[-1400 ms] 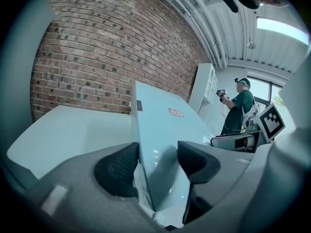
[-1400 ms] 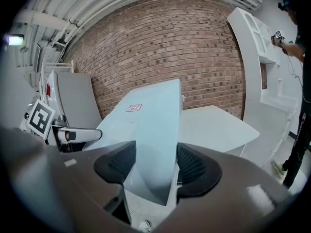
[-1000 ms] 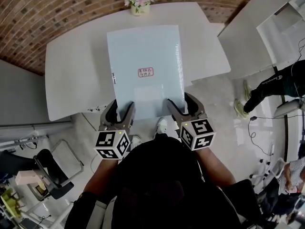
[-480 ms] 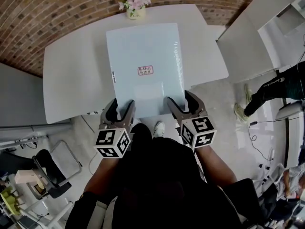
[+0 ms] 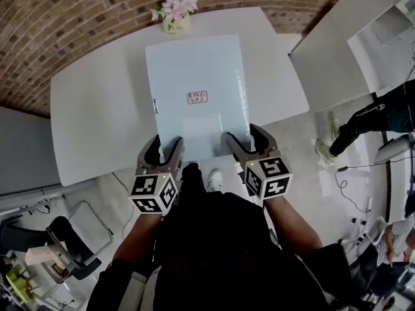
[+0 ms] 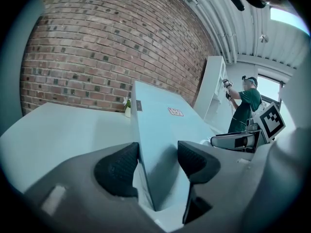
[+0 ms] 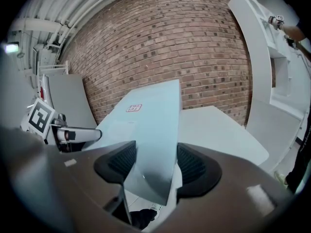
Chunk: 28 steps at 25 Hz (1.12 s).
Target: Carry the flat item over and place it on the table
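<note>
- Head view: the panel (image 5: pixel 198 70) hangs flat over the white tabletop (image 5: pixel 97 109), and its near edge overhangs toward me. I cannot tell whether its far edge touches down.
- The left hand-held gripper (image 5: pixel 162 151) is clamped on the left part of that near edge, and the right hand-held gripper (image 5: pixel 248 141) on the right part. In each gripper view the pads pinch the thin sheet.
- I judge it stiff and fairly light, since it reaches out from the two grips without sagging. The face looks glossy, so probably slippery. The near edge, with the grips well apart and level, seems the right hold.
- A small red label (image 5: pixel 198 97) sits mid-panel.
- A vase (image 5: pixel 175 22) of flowers stands just beyond the far edge. It is the one thing in the way if I push too far forward.
- A person (image 5: pixel 376 115) stands well off to the right and a chair (image 5: pixel 71 238) sits low on the left. Neither looks like an obstacle.
</note>
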Motion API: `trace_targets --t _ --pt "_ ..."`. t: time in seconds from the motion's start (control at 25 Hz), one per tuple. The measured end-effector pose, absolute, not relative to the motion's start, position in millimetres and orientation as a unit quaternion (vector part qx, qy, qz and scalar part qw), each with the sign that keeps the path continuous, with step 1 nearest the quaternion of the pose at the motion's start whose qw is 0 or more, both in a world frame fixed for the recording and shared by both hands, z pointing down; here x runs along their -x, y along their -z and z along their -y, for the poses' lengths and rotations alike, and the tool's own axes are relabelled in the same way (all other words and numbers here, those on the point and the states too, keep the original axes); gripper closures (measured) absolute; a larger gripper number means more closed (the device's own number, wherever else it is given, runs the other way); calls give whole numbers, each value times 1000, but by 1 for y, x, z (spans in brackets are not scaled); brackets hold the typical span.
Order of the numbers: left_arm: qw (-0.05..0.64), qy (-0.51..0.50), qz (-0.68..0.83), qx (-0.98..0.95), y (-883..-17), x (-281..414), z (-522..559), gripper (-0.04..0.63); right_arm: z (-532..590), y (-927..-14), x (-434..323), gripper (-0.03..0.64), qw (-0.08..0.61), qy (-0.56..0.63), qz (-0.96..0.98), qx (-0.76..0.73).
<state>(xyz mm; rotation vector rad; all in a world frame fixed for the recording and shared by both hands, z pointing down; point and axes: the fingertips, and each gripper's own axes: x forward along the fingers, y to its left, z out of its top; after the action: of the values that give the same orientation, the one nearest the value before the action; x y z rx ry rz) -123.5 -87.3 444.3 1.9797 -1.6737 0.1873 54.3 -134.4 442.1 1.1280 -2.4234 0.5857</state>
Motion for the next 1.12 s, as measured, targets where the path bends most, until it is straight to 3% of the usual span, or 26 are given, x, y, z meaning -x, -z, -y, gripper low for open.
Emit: trace_targets --t 1.12 --pt "325 -142 545 -759 -520 120 254 322 279 -517 -61 345 259 -283 804 -455"
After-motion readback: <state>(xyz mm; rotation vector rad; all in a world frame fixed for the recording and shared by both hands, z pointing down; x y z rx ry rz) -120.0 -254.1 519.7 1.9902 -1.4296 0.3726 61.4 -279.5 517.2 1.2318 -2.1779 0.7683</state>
